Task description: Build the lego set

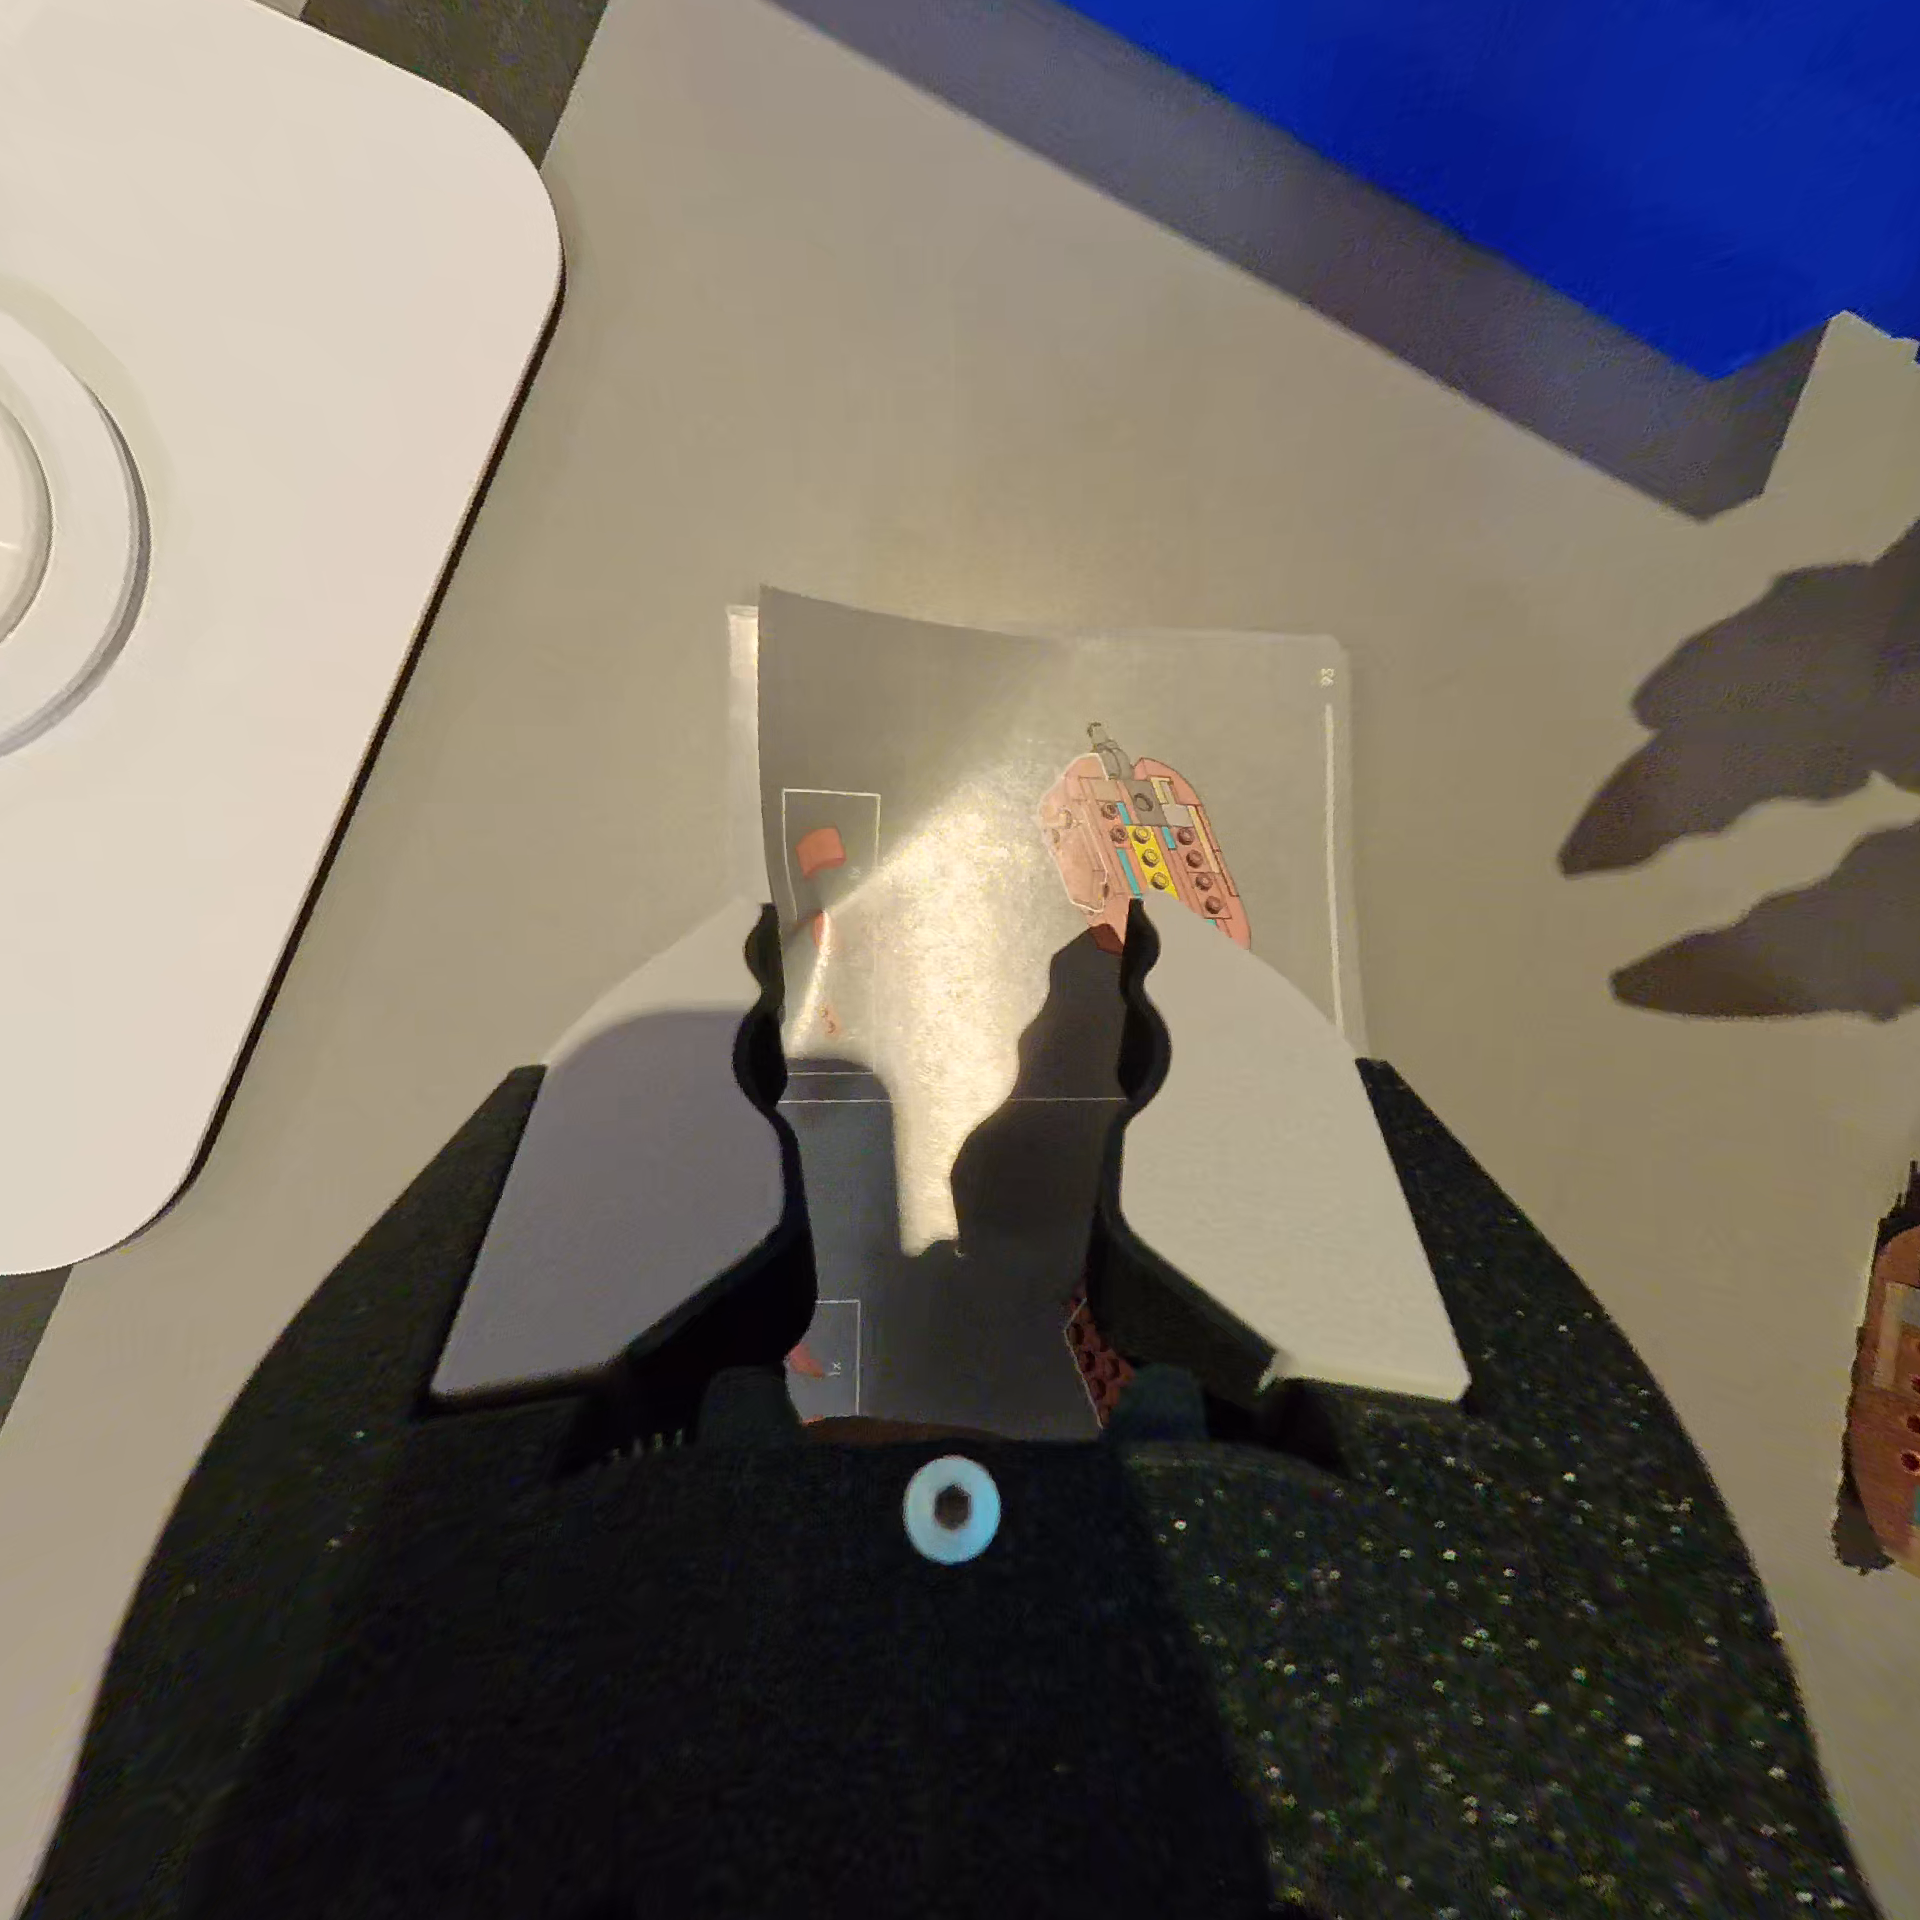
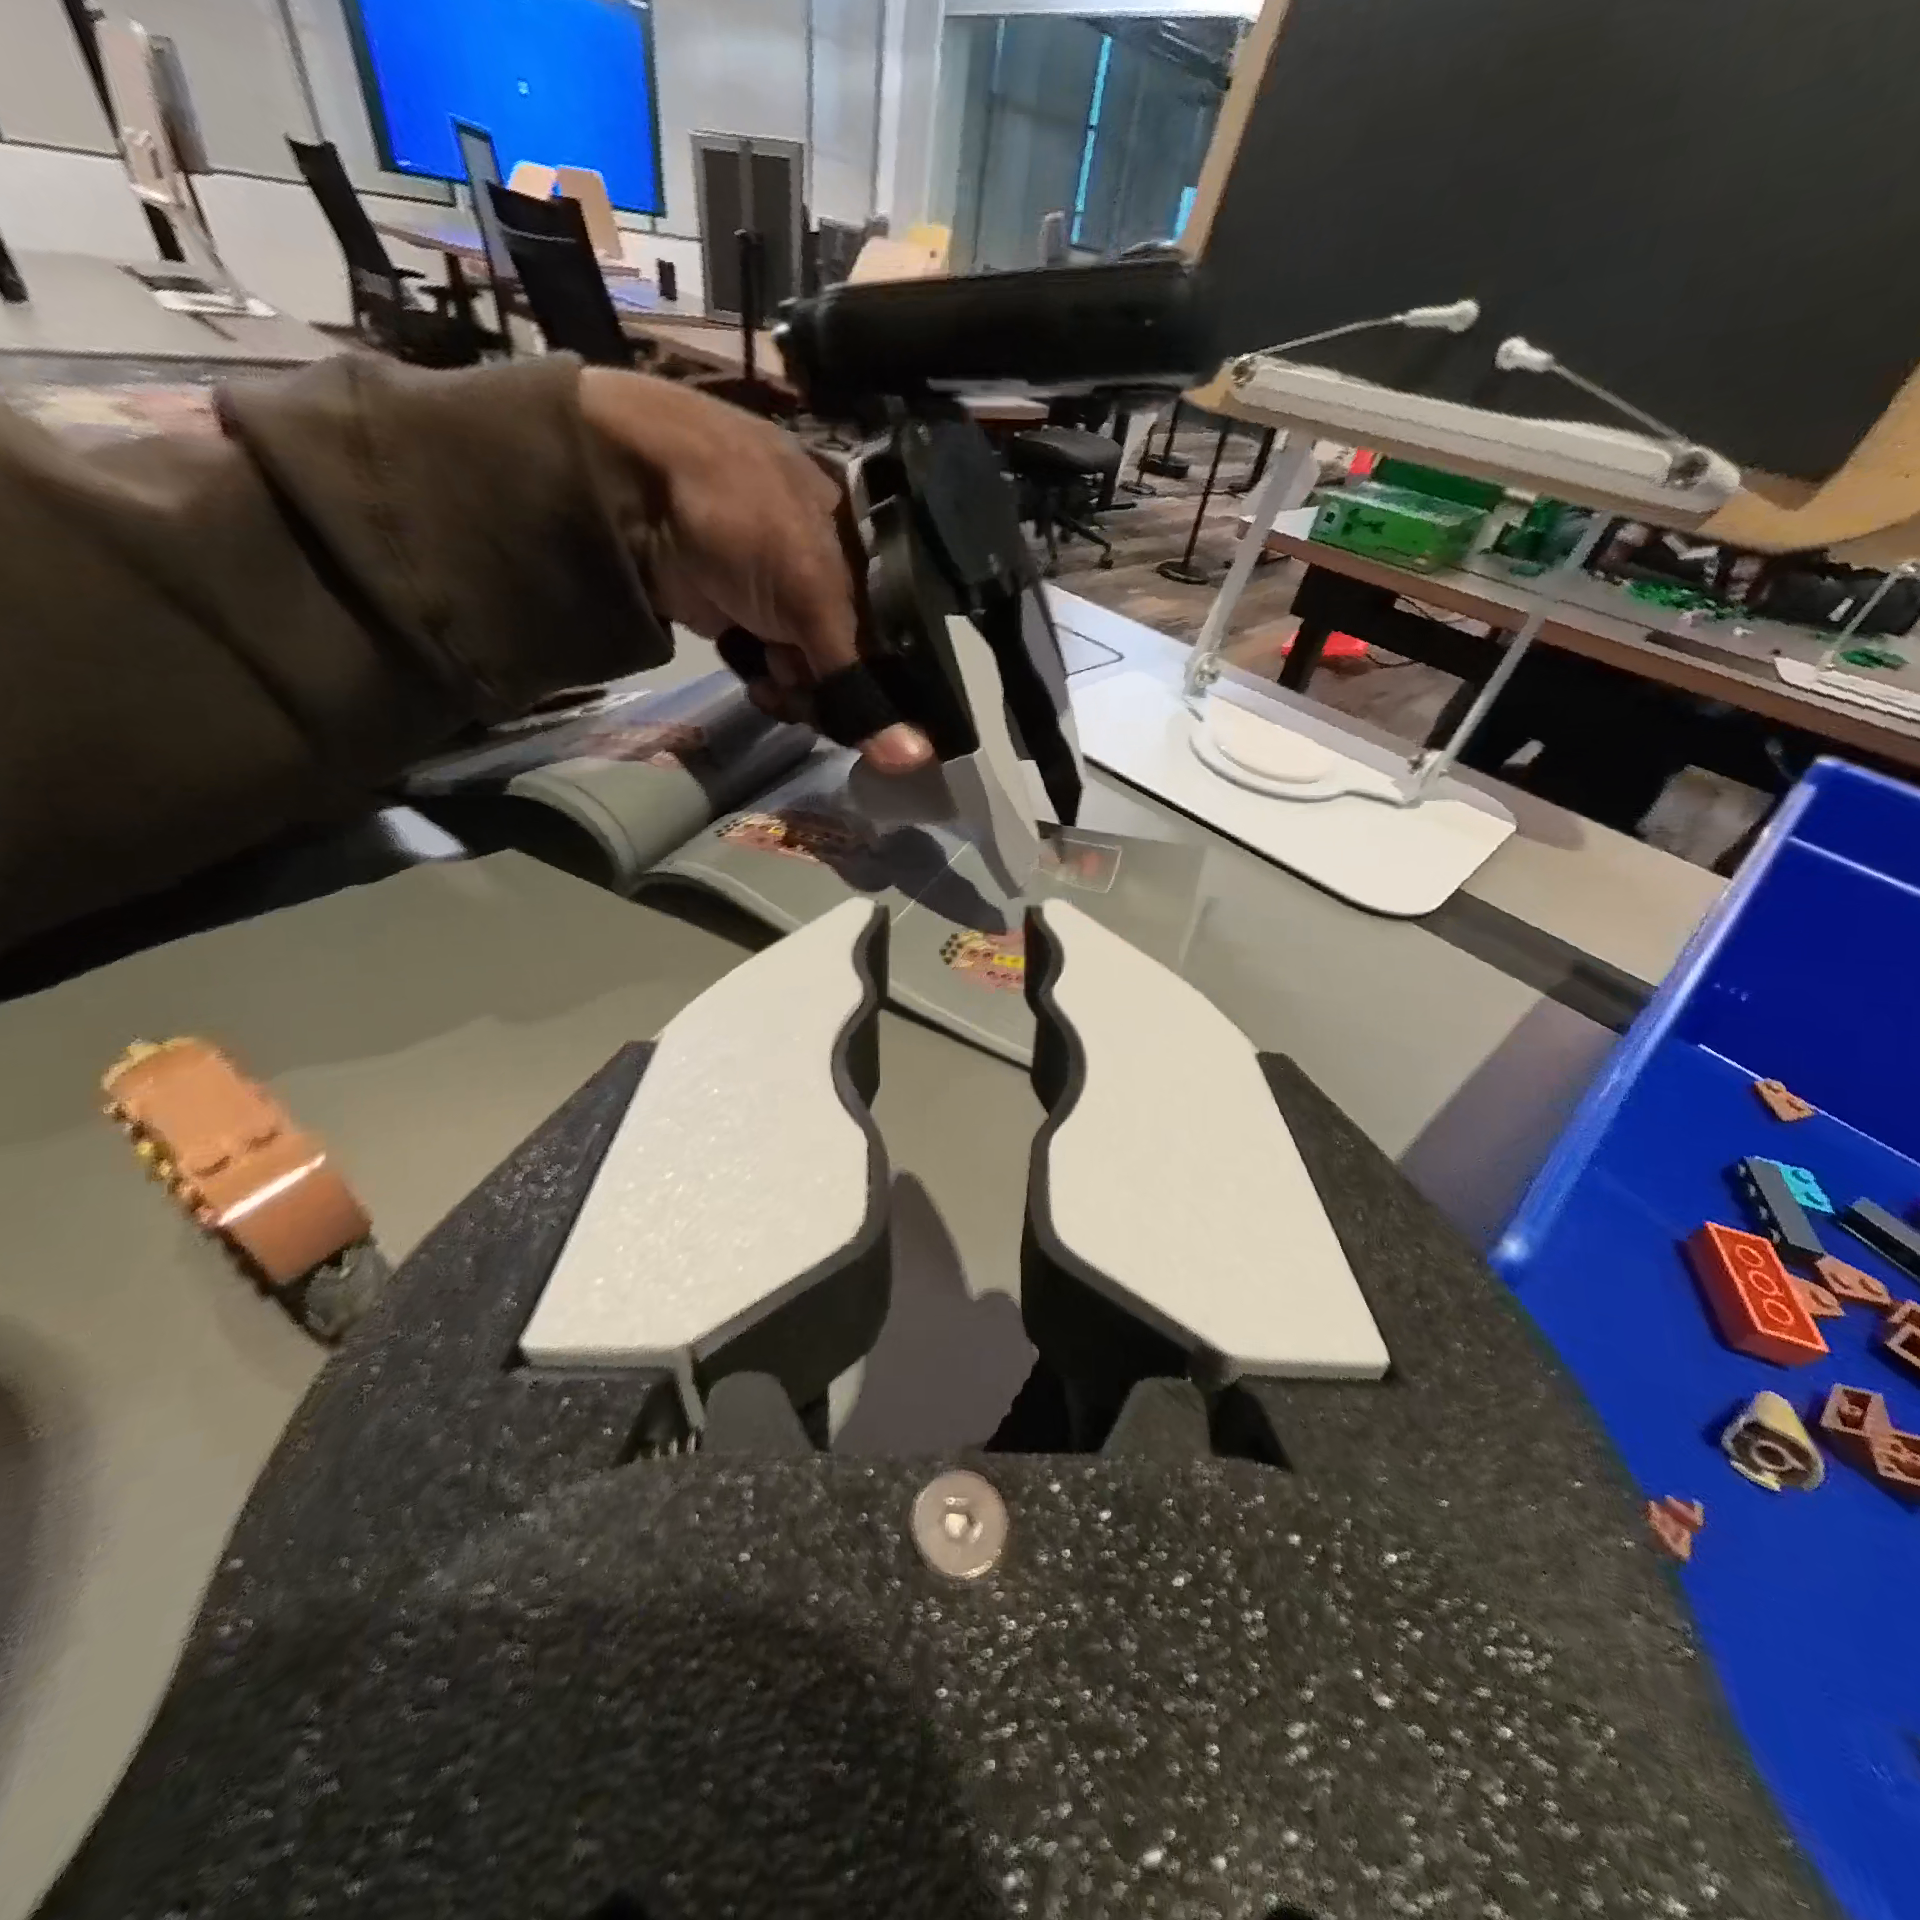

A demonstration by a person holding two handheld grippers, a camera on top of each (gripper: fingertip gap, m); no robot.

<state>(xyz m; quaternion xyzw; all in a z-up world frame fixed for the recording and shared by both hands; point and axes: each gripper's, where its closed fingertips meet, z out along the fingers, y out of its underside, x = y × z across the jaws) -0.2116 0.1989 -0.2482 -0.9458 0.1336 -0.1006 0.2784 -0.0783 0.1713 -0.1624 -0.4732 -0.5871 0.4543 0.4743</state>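
An open instruction booklet (image 1: 997, 748) lies on the grey table, one glossy page curling upward. My left gripper (image 1: 948, 920) is open just above it, and the raised page runs between the two fingers without being pinched. In the right wrist view a hand holds that left gripper (image 2: 1034, 842) pointing down at the booklet (image 2: 717, 821). My right gripper (image 2: 956, 920) is open and empty, hovering above the table short of the booklet. A partly built brown lego model (image 2: 234, 1174) sits on the table to its left; it also shows in the left wrist view (image 1: 1896, 1403).
A blue bin (image 2: 1621, 1195) with several loose bricks (image 2: 1756, 1288) stands at the right; its wall shows in the left wrist view (image 1: 1455, 156). A white stand base (image 1: 208, 520) carrying a tilted dark board (image 2: 1558, 187) sits beyond the booklet. A sleeved arm (image 2: 312, 603) crosses the left side.
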